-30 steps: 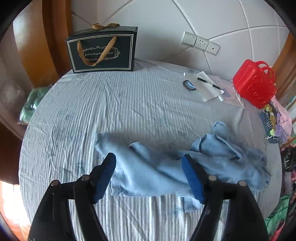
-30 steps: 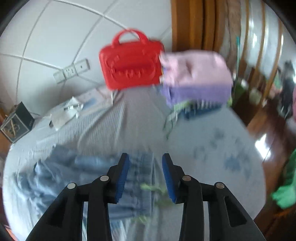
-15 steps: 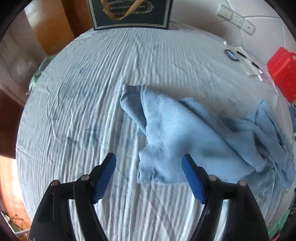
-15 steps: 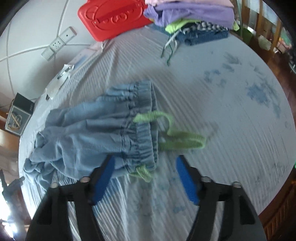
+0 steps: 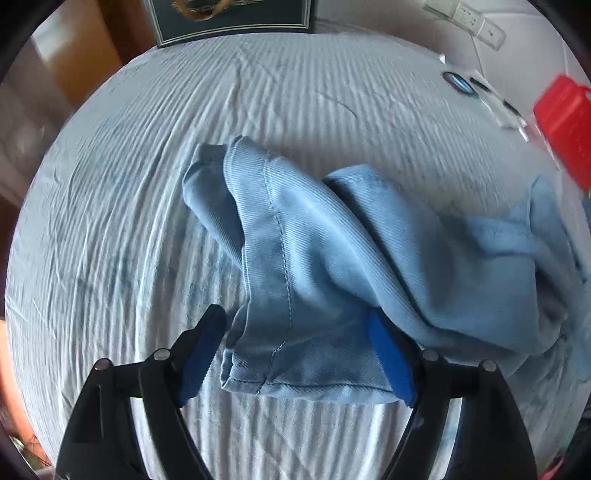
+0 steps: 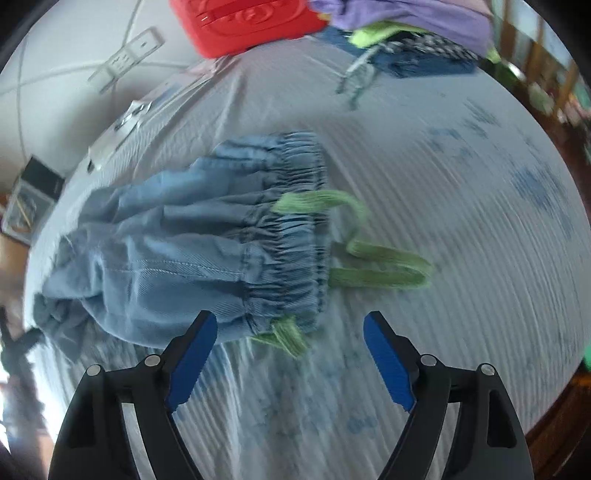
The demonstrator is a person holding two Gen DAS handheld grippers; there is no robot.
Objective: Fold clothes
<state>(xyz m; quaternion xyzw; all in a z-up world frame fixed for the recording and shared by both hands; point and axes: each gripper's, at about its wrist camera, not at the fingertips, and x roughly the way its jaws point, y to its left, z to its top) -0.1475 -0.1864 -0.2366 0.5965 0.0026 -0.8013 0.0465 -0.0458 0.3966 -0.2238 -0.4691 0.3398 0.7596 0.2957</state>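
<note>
The left gripper (image 5: 297,354) is wide open, its blue pads on both sides of the leg hem of the light blue denim trousers (image 5: 332,266), which lie crumpled on the striped bedsheet (image 5: 110,221). The right gripper (image 6: 290,356) is also wide open and holds nothing, near the elastic waistband (image 6: 295,229) with its green drawstring (image 6: 369,266).

Trousers (image 6: 177,254): light blue denim; drawstring (image 6: 369,266): green; bedsheet (image 5: 110,221): pale blue, ribbed; case (image 6: 243,22): red.
</note>
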